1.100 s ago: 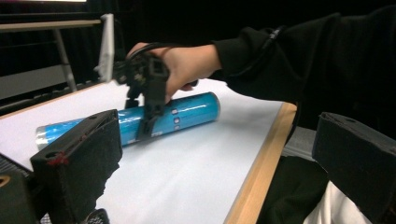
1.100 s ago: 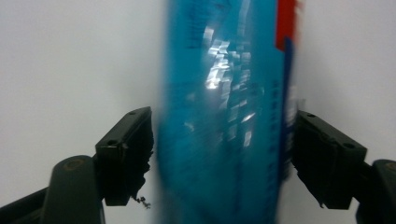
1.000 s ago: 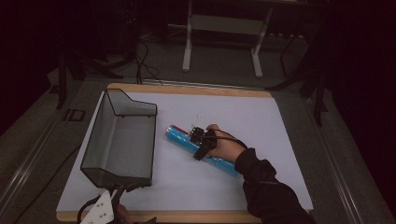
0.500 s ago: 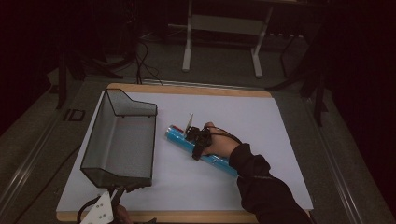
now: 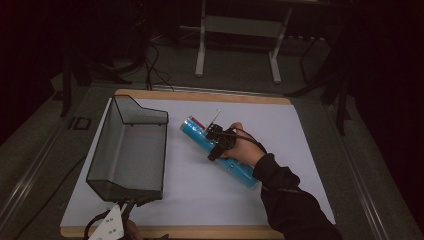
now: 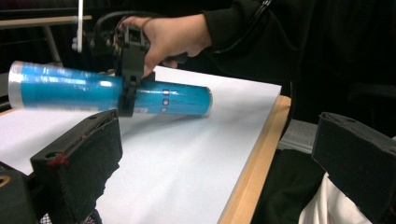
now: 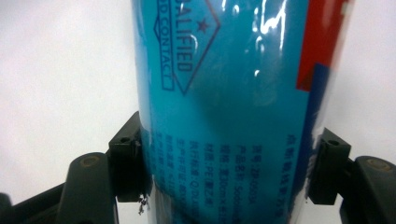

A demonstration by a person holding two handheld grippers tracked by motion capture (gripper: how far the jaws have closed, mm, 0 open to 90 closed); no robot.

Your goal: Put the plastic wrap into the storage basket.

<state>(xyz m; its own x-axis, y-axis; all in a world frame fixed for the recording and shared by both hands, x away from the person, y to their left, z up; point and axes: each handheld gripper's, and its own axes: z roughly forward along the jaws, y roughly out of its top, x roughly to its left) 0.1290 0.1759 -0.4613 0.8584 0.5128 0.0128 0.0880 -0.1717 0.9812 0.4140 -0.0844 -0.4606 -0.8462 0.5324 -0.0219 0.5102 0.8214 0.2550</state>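
A blue plastic-wrapped tube (image 5: 200, 136) lies slantwise over the middle of the white table top. My right gripper (image 5: 215, 144) is shut across its middle. In the right gripper view both jaws press the sides of the tube (image 7: 224, 93), which hides the gripper's (image 7: 227, 168) far side. In the left gripper view the tube (image 6: 65, 88) hangs a little above the sheet with a shadow beneath it, held by the right gripper (image 6: 128, 79). My left gripper (image 6: 219, 126) is open with nothing between its jaws, low at the table's near edge (image 5: 112, 225).
A black wire-mesh basket (image 5: 142, 115) stands on the left half of the table, close to the tube's far end. The wooden table edge (image 6: 254, 154) runs along the near side. Metal stand legs (image 5: 200, 60) and cables sit on the floor beyond.
The right gripper has raised the tube; its far left end has come up off the sheet and shifted slightly away. The left gripper has stayed put.
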